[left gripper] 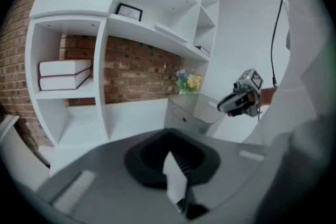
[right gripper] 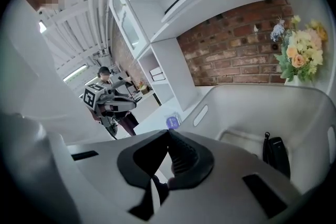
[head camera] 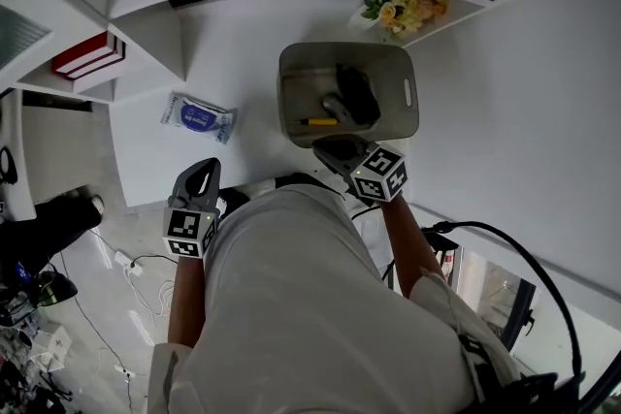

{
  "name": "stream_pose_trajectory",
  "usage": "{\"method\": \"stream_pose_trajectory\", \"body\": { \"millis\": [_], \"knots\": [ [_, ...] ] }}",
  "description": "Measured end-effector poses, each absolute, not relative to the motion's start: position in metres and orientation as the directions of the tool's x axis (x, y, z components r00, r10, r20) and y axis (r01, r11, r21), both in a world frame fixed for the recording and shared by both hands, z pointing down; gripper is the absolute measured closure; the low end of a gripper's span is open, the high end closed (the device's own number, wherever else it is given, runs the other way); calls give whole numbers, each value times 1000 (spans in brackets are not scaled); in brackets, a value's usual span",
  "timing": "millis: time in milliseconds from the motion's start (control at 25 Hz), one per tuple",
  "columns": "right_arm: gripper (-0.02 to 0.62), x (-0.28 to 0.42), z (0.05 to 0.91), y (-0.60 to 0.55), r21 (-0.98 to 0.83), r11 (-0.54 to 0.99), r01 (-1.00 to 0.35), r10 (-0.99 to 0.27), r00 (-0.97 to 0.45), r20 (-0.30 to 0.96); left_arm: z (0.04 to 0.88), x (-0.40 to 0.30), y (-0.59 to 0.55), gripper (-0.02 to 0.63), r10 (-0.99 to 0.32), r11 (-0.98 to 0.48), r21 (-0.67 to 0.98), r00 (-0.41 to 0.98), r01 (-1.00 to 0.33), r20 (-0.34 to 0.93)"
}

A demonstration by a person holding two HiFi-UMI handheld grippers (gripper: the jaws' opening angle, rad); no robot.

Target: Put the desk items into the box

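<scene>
Grey plastic box [head camera: 393, 58] sits in the middle of the white desk [head camera: 505, 63]. It holds a black object [head camera: 357, 92], a yellow pen [head camera: 318, 122] and a greyish piece [head camera: 333, 102] lying between them. My right tongs [head camera: 330, 150] hover at the box's 6 o'clock, close by its near rim, jaws pressed together with nothing between them. My left tongs [head camera: 202, 170] hang over the desk's near edge, at about 8 o'clock from the box, jaws likewise together and empty. A blue packet [head camera: 197, 116] lies flat on the desk at the box's 9 o'clock, apart from it, and at 12 o'clock from my left tongs. Flowers [head camera: 403, 10] stand at the box's 1 o'clock, just beyond its far rim. Red books [head camera: 87, 55] lie on a shelf at 10 o'clock.
</scene>
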State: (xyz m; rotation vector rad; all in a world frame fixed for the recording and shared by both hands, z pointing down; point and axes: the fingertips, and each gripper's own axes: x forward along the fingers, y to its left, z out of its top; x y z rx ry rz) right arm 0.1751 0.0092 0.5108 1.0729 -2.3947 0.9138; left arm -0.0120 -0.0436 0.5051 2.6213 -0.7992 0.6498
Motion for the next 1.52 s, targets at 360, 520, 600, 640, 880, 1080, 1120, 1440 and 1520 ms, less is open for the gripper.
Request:
{"method": "stream_pose_trajectory", "body": {
  "millis": [360,520,600,640,880,1080,1120,1440,1520],
  "knots": [
    [594,145,513,17,-418,502,-757,-531,-651,542,499,-14,-52,604,-407,-814,189,772,-549,488],
    [594,141,513,16,-412,497,-764,-537,-643,546,497,-15,-53,603,-393,-819,215,792,-533,467],
    [594,139,513,15,-408,495,-767,-538,-640,549,500,-17,-54,603,-393,-816,220,791,-535,469],
    [594,138,513,14,-407,495,-768,-538,-639,551,501,-18,-54,603,-393,-814,222,791,-537,470],
    [594,128,513,10,-401,495,-771,-533,-634,560,508,-34,-57,603,-403,-799,230,779,-555,481],
    [592,111,508,4,-382,520,-764,-521,-638,567,514,-54,-61,603,-426,-774,242,763,-586,486],
    [592,107,507,2,-380,527,-761,-518,-641,567,515,-57,-61,603,-430,-769,245,761,-591,486],
    [592,70,510,-26,-373,564,-737,-488,-662,569,528,-91,-54,603,-465,-724,268,737,-635,491],
    [592,58,513,-33,-375,578,-725,-470,-671,573,532,-99,-50,603,-474,-704,286,730,-650,493]
  ]
}}
